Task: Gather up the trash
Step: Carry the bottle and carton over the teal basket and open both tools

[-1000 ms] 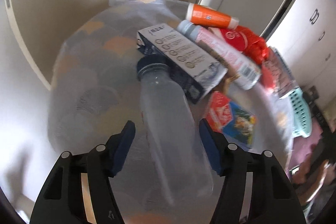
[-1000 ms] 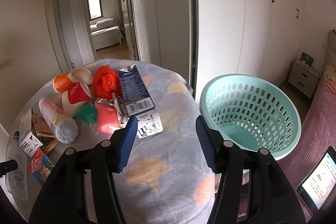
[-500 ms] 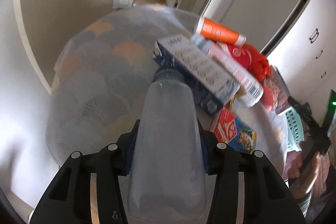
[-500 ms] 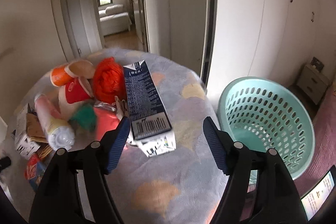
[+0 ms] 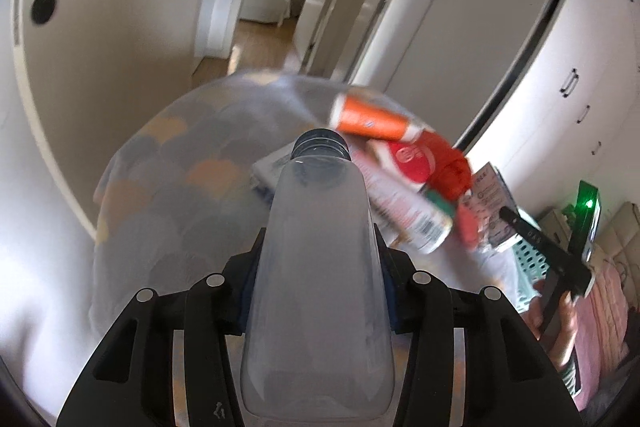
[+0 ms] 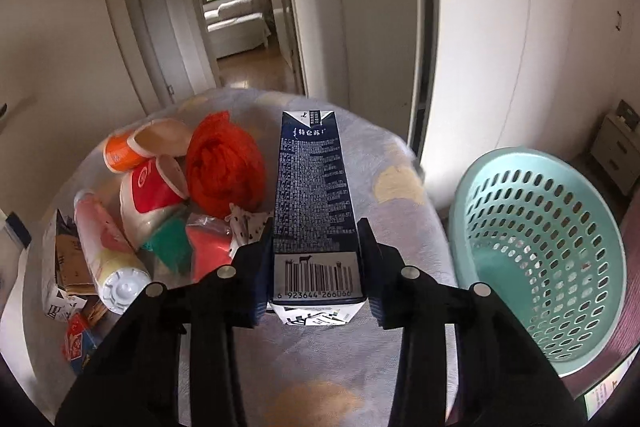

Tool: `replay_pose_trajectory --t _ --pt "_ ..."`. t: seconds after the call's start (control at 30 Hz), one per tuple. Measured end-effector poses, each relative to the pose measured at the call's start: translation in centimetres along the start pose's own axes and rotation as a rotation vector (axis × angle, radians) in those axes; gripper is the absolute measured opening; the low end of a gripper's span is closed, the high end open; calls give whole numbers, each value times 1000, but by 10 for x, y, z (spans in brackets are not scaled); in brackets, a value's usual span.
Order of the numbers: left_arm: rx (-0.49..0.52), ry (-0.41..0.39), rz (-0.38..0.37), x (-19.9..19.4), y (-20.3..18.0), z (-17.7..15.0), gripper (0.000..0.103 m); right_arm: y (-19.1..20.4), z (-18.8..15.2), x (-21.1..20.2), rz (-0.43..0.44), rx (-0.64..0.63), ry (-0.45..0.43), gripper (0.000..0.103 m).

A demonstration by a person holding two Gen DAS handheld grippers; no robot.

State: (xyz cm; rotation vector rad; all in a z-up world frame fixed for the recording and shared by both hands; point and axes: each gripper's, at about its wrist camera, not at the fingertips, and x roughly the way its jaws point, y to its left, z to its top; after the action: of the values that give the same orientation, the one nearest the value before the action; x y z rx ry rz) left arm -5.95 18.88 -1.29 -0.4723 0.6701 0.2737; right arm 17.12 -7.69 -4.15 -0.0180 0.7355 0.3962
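The left gripper (image 5: 318, 291) pinches a clear, empty plastic bottle with a dark screw neck (image 5: 316, 267) across its body, the pads pressed against its two sides. The bottle's long axis runs straight ahead along the fingers, neck pointing away from the hand, and it appears to hang above the round table under a pale scallop-patterned cloth (image 5: 168, 195).

The right gripper (image 6: 316, 259) has just been closing, and its jaws now press on the two long sides of a tall dark-blue milk carton with white print and a barcode (image 6: 314, 203). The carton also lies lengthwise along the fingers, barcode end nearest the hand and gabled top farthest. Whether it has left the cloth cannot be told; its near end seems to rest on a printed paper scrap (image 6: 316, 317).

The relation that matters next is where the mint-green perforated plastic basket (image 6: 540, 251) stands: on the floor just beside the table, to the right of the right gripper and below the tabletop. The right hand is plainly the nearer one, so the carton likely needs only a lift and a swing to the right over the rim. The bottle must cross above the pile first, past the orange cup (image 5: 370, 119), the red-and-white paper cup (image 5: 404, 159) and the crumpled red bag (image 6: 224, 163), with the basket far to the right in the left view.
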Motion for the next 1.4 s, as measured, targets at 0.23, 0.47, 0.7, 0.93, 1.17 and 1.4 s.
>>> replay_pose_trajectory --t 0.23,0.47,0.7,0.93,1.17,1.4 --pt "75 -16 -99 19 -52 23 45 -23 8 -39 -19 37 -83 36" --pt "203 -20 -225 42 -139 40 45 -76 12 -78 -97 141 -145 36" --pt "321 3 -365 75 -239 37 45 -137 3 -89 -215 280 -117 36" --pt "442 103 -414 139 -318 14 45 -186 -14 -72 -290 395 -22 36" --pt "439 312 -453 211 -356 -19 45 -214 -37 -48 -319 467 108 36" --pt "447 421 -448 251 -373 -47 45 -222 -48 -40 -315 498 146 36"
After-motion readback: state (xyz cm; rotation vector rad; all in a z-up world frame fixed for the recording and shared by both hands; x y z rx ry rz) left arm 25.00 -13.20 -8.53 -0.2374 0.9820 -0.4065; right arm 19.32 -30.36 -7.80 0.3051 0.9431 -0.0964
